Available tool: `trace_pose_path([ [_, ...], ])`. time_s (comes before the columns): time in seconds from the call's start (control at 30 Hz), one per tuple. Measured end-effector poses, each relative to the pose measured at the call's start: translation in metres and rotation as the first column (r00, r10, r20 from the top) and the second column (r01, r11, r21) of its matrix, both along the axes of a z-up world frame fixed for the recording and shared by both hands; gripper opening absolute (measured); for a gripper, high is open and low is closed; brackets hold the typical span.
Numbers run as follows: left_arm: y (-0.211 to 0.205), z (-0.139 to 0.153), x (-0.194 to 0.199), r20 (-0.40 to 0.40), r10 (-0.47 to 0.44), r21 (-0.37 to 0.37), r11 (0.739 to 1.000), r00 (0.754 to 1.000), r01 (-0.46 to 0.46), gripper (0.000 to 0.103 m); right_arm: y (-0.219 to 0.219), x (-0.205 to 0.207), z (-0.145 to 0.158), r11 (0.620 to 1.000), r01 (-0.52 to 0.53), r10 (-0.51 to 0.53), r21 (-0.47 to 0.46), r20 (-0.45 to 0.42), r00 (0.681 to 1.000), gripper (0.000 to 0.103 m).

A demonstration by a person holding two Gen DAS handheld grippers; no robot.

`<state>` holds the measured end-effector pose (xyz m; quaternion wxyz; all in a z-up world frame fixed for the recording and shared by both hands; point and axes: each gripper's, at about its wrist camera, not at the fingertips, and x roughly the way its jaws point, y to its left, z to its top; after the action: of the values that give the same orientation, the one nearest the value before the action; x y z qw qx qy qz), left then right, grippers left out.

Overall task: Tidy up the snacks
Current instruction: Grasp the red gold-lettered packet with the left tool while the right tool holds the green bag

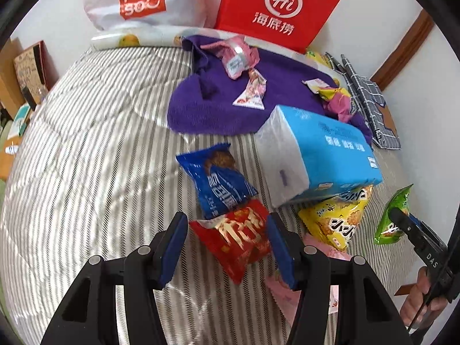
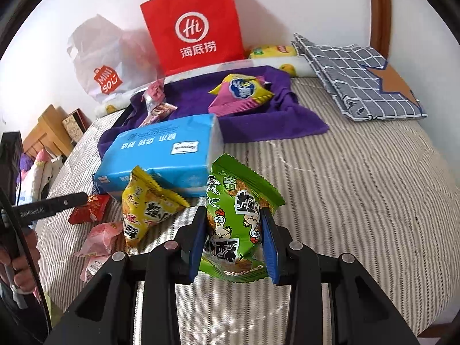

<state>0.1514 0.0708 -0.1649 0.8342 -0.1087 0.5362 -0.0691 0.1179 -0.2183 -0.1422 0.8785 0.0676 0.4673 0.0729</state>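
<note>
My left gripper (image 1: 227,227) is open, its jaws on either side of a red snack packet (image 1: 238,238) that lies on the striped bed cover. A blue snack packet (image 1: 217,178) lies just beyond it. My right gripper (image 2: 233,224) is shut on a green snack packet (image 2: 235,221) and holds it above the bed; the green packet also shows in the left wrist view (image 1: 392,218). A yellow snack packet (image 2: 146,204) leans against a blue tissue pack (image 2: 164,149). A pink packet (image 2: 100,238) lies at the left.
A purple towel (image 1: 221,97) at the back holds several small snacks, among them a yellow and pink packet (image 2: 241,93). A red paper bag (image 2: 195,26) and a white plastic bag (image 1: 138,0) stand by the wall. A folded checked cloth (image 2: 359,77) lies at back right.
</note>
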Motion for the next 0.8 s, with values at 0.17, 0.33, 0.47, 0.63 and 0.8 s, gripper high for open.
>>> trace_pose_path([
  [0.17, -0.013, -0.008, -0.003, 0.002, 0.018, 0.007, 1.000, 1.000, -0.018, 0.053, -0.004, 0.001, -0.009, 1.000, -0.016, 0.016, 0.012, -0.017, 1.000, 0.036],
  [0.33, -0.019, -0.007, -0.012, 0.019, 0.000, 0.010, 1.000, 1.000, 0.000, 0.041, -0.003, 0.002, -0.023, 0.999, -0.039, 0.040, 0.014, -0.043, 0.998, 0.040],
  [0.47, -0.020, -0.008, -0.015, 0.035, 0.008, 0.022, 1.000, 0.999, -0.008, 0.040, -0.001, 0.000, -0.027, 0.999, -0.049, 0.049, -0.003, -0.033, 0.998, 0.044],
  [0.63, -0.021, -0.006, -0.013, 0.053, 0.012, 0.019, 1.000, 0.999, -0.013, 0.035, -0.003, -0.003, -0.022, 0.998, -0.057, 0.058, 0.010, -0.028, 0.998, 0.037],
  [0.8, -0.010, 0.000, -0.018, 0.072, 0.032, -0.031, 0.999, 0.997, -0.030, 0.034, -0.006, -0.013, -0.007, 0.998, -0.061, 0.061, 0.010, 0.013, 0.998, 0.037],
])
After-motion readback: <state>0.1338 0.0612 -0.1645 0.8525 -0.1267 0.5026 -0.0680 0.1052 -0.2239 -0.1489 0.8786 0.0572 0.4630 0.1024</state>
